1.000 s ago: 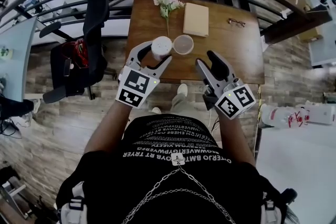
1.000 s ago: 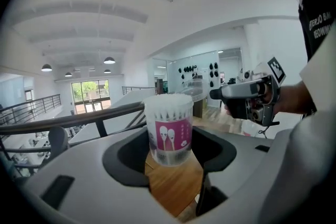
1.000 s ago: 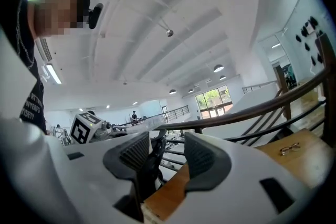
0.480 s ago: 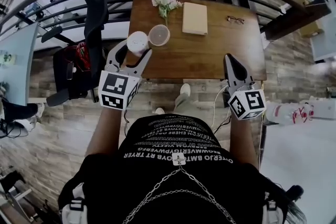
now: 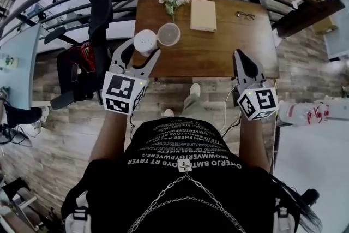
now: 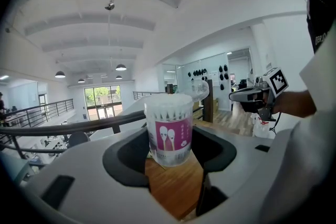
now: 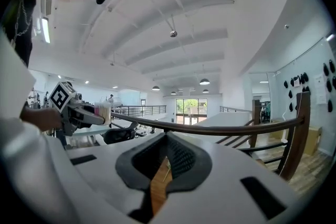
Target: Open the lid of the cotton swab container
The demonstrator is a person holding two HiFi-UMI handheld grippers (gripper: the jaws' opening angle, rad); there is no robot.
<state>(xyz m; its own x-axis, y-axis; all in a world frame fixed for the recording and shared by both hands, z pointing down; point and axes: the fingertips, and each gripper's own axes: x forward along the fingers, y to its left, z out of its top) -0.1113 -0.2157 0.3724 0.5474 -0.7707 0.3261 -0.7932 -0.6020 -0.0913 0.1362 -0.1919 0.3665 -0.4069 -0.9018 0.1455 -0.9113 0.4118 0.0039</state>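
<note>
My left fingers (image 5: 121,57) pinch the upright cotton swab container (image 5: 145,41) over the left side of the surface (image 5: 218,46), its lid (image 5: 168,34) open just to its right, while my right fingers (image 5: 244,65), pressed together and empty, hang well apart at the near-right edge.

Upright cotton swab container (image 5: 145,41), pink label, lid (image 5: 168,34) flipped open alongside, clamped in left gripper (image 5: 142,50)

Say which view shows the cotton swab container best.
Left gripper view: the cotton swab container sits centred between the jaws, label and swabs clear. Head view shows only its top; right gripper view shows it tiny, at far left.
</note>
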